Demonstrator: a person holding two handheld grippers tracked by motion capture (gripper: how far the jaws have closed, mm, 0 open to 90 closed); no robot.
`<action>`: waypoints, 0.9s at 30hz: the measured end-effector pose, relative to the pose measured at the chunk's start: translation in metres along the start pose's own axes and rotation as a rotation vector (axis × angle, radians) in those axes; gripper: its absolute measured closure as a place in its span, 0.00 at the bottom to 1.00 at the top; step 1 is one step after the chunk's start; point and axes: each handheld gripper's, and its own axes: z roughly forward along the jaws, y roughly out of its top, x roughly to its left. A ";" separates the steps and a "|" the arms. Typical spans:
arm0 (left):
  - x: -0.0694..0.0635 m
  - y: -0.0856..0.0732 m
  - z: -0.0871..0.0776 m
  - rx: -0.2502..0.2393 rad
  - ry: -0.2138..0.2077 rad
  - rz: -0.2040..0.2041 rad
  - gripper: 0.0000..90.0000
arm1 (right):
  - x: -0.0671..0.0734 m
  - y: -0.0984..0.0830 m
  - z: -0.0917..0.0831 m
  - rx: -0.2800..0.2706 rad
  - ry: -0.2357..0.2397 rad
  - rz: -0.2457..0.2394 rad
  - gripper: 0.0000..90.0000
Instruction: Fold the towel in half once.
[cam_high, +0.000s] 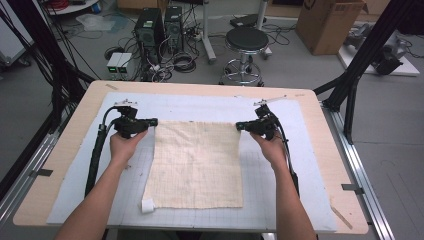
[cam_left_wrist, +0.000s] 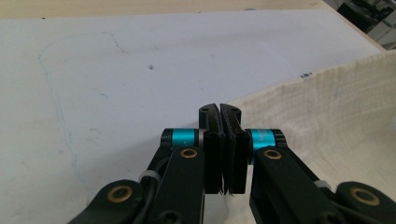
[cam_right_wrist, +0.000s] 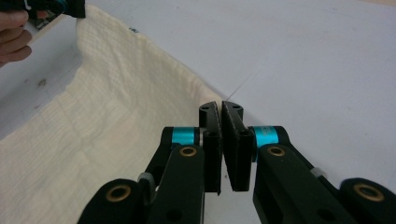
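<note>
**Both tongs pinched on the cloth's far corners**

I'm looking down on the worktop and the cream cloth lies spread flat at the centre of the pale grid mat, roughly square, with a small white tag at its 7 o'clock corner.

My left tongs sit at 10 o'clock of the cloth, right on that far corner. From the left gripper view the tongs are pressed together, and the cloth's edge runs in to them from 3 o'clock; I read that as a pinch on the corner.

My right tongs are at 2 o'clock of the cloth, on the other far corner. In the right gripper view the tongs are closed at the tips, the cloth's hem leading straight into them. Up at 11 o'clock there, I see the corner lifted, held at the other tongs, beside the fingers of my left hand.
</note>
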 end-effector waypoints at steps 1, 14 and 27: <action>-0.001 -0.001 -0.001 0.004 -0.005 0.006 0.97 | 0.001 0.000 -0.001 0.001 0.004 -0.002 0.97; -0.006 -0.014 -0.013 0.013 -0.051 0.035 0.97 | 0.004 -0.017 -0.013 -0.035 0.066 0.011 0.97; -0.025 -0.015 -0.024 0.010 -0.117 0.100 0.97 | 0.020 -0.022 -0.024 -0.044 0.108 -0.026 0.97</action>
